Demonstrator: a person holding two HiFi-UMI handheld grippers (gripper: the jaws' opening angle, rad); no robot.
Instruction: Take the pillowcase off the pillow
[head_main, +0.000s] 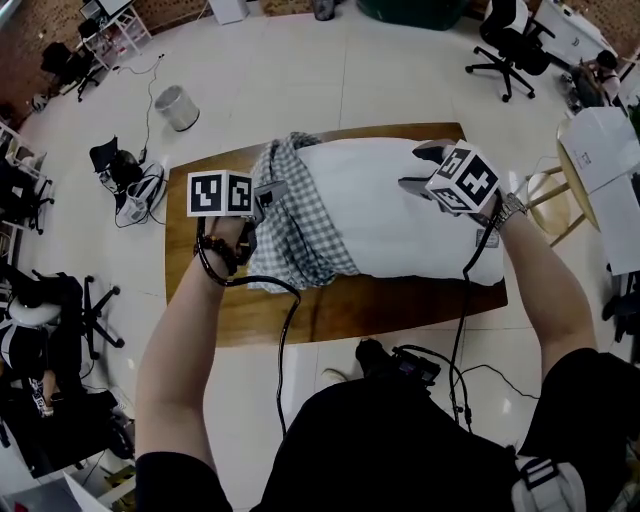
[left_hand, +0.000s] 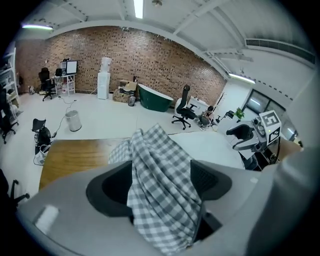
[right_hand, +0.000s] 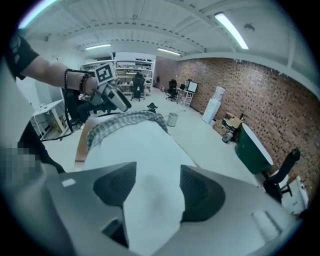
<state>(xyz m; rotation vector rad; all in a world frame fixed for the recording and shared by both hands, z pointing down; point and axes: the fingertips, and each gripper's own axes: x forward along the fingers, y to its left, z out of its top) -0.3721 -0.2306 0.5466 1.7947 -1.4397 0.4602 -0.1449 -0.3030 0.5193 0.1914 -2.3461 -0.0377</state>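
Observation:
A white pillow (head_main: 400, 210) lies across a wooden table (head_main: 340, 305). The grey-and-white checked pillowcase (head_main: 295, 215) is bunched over the pillow's left end. My left gripper (head_main: 268, 195) is at that bunched end. In the left gripper view its jaws stand wide, and a loose fold of the pillowcase (left_hand: 155, 165) is draped between them. My right gripper (head_main: 420, 168) is over the pillow's right end. In the right gripper view a corner of the bare pillow (right_hand: 135, 145) lies between its parted jaws, and the pads do not pinch it.
A wooden stool (head_main: 560, 190) stands just right of the table, with a white sheet (head_main: 600, 150) beside it. A white bin (head_main: 178, 107) sits on the floor at the far left. Office chairs (head_main: 505, 40) and cables (head_main: 285, 330) lie around the table.

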